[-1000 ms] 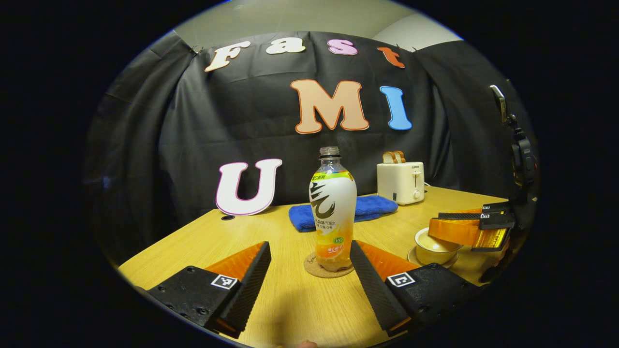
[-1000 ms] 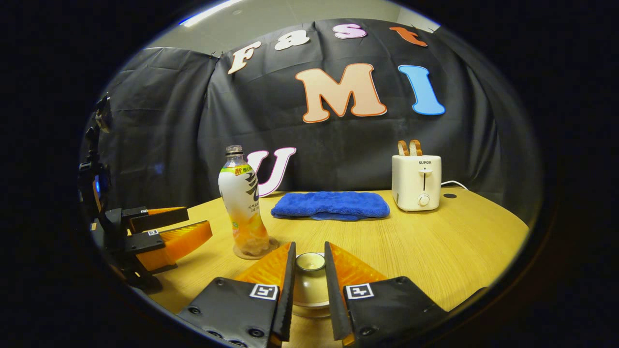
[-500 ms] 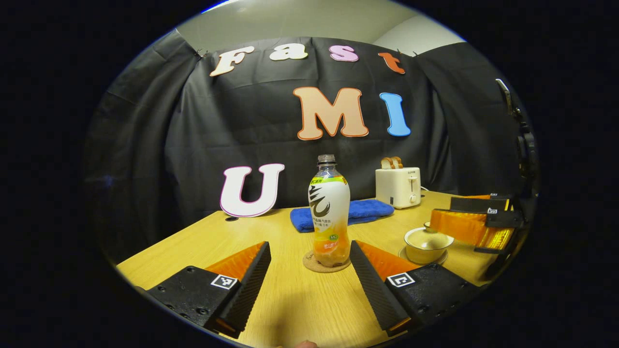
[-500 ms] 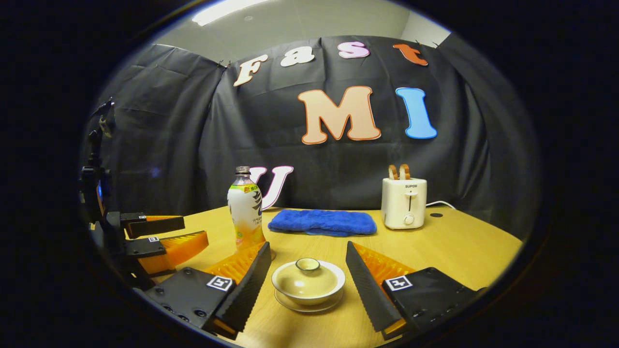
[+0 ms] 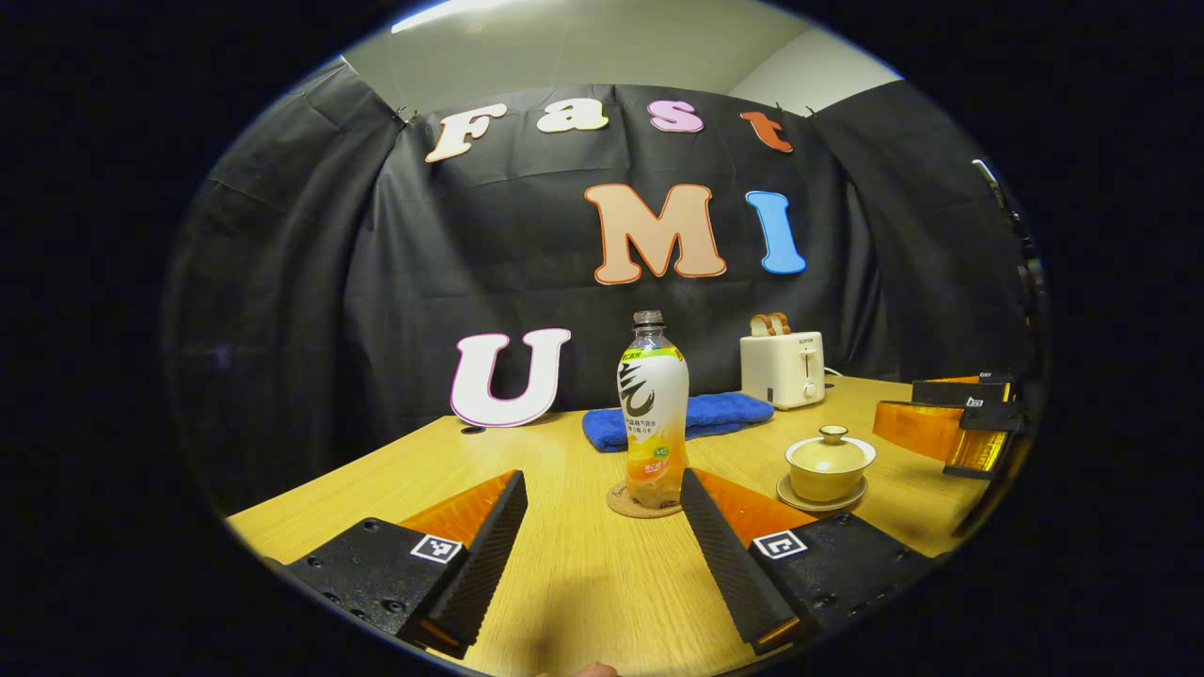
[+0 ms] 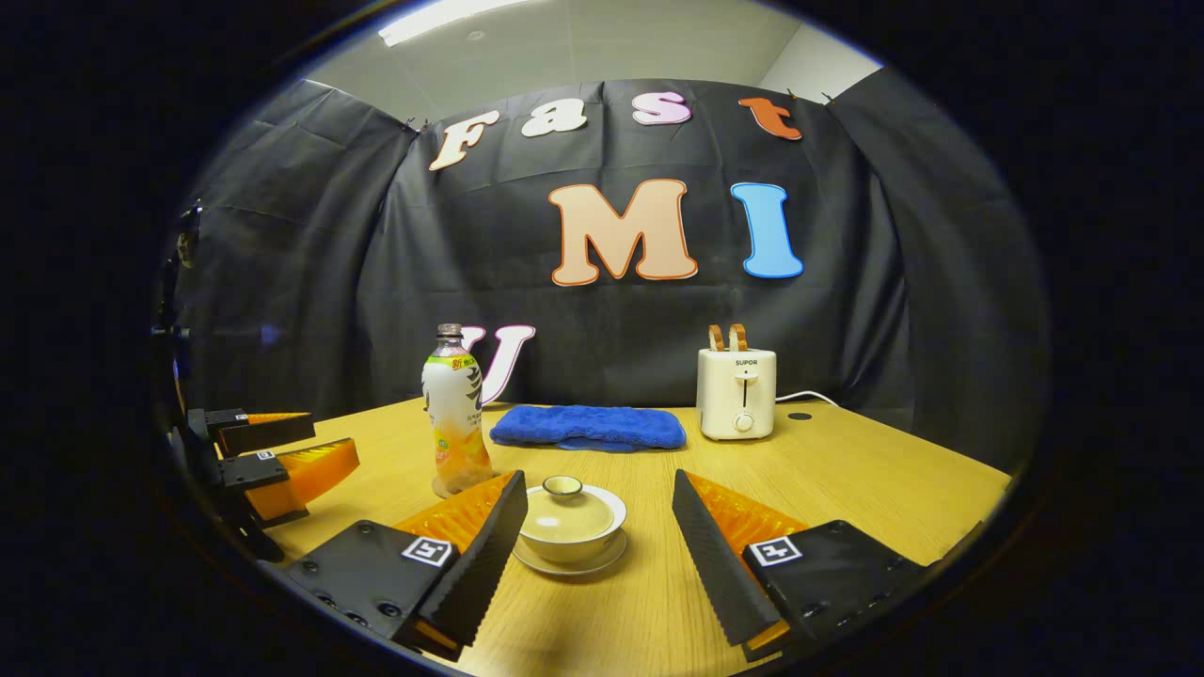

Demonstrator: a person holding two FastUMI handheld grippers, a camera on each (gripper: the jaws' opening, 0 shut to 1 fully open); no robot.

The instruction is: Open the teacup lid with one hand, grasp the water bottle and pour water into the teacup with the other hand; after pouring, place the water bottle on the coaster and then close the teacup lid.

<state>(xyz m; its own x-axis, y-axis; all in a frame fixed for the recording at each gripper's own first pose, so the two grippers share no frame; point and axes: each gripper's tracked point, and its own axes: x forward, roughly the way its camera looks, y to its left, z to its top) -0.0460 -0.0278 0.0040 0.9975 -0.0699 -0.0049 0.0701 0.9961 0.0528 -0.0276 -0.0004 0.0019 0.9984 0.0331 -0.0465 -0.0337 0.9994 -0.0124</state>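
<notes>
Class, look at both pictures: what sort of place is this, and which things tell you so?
Probably a staged recording booth, not a real kitchen: a black cloth wall backs a wooden table with a toaster, lidded teacup and water bottle.

Black cloth wall point(image 6: 329, 282) behind a wooden table point(image 6: 875, 480), ceiling light point(image 6: 451, 14) overhead.

the left gripper point(image 5: 602, 550) hangs low, fingers level and spread wide, nothing between them. the right gripper point(image 6: 594, 555) sits the same way, fingers parted wide and empty. in each view the other gripper point(image 5: 945, 428) point(image 6: 268, 456) shows at the edge, fingers apart.
</notes>
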